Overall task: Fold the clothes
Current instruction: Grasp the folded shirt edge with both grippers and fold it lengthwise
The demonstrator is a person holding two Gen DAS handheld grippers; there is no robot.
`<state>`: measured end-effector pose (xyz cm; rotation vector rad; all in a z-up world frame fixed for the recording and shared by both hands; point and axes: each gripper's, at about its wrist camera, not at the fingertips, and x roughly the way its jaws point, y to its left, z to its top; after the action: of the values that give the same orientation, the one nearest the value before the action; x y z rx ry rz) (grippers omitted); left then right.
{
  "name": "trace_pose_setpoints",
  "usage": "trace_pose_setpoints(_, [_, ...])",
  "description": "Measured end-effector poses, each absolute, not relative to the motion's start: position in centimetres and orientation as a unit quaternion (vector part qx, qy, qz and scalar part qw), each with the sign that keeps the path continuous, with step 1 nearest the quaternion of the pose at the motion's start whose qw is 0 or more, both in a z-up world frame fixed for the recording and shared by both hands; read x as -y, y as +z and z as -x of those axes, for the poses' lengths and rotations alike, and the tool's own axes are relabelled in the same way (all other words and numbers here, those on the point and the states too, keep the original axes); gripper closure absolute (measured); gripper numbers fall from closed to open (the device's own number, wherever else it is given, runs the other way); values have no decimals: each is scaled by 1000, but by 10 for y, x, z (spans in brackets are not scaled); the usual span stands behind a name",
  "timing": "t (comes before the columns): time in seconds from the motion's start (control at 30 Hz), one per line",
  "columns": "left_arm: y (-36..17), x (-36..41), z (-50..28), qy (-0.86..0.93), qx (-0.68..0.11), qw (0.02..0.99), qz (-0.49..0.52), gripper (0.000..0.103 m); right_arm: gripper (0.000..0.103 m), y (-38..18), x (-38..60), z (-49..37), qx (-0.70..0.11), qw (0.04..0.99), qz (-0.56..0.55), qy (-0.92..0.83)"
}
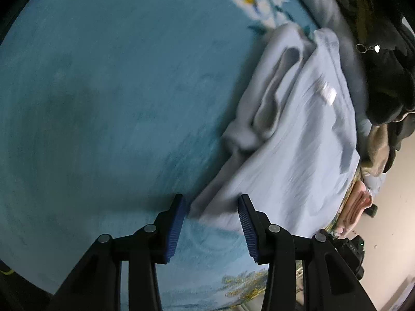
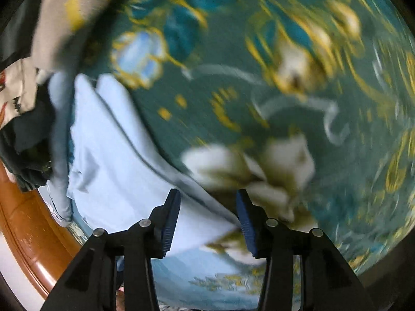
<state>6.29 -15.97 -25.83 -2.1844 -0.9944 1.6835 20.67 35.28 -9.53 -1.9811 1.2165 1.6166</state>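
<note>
A light blue garment [image 1: 298, 134] lies partly folded on the teal bedspread [image 1: 103, 103], a white label [image 1: 328, 92] showing on top and a sleeve bunched at its left side. My left gripper [image 1: 211, 204] is open just above the garment's near corner, which lies between the blue pads without being pinched. In the right wrist view the same garment [image 2: 116, 160] stretches from lower centre to upper left over the flowered part of the bedspread [image 2: 259, 103]. My right gripper [image 2: 207, 197] is open over its near edge, with the cloth below the gap. Both views are blurred.
A heap of dark clothes [image 1: 384, 83] and a grey cloth [image 1: 319, 0] sit beyond the garment. A folded pink item [image 1: 358, 204] lies at the bed's edge by the pale floor [image 1: 394, 207]. A wooden bed frame [image 2: 31, 233] and a patterned cloth [image 2: 15, 96] are at the left.
</note>
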Motion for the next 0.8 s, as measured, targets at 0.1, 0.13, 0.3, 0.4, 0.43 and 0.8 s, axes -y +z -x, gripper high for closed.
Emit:
trace_pose_setpoints(0.1, [-263,162,-78,555,375,89,737,55,57,-104,-347,-225,-451,161,686,547])
trace_pose_setpoints(0.13, [-264,164,-80,553,391,80,732,54,57,-107,-345,-231,-459,163,684,543])
trace_pose_setpoints(0.3, [-268,166,-92,545,451,49,705,55,57,-111,-346,-248,-502,176,657,535])
trace_pose_setpoints(0.4, [-266,162,-95,551,455,43,699,56,62,-109,-347,-251,-518,176,644,535])
trace_pose_setpoints(0.43, [-264,159,-95,554,456,46,695,63,74,-108,-347,-252,-522,175,641,535])
trace_pose_setpoints(0.8, [-198,148,-105,616,392,68,680,97,98,-55,-344,-231,-489,126,624,596])
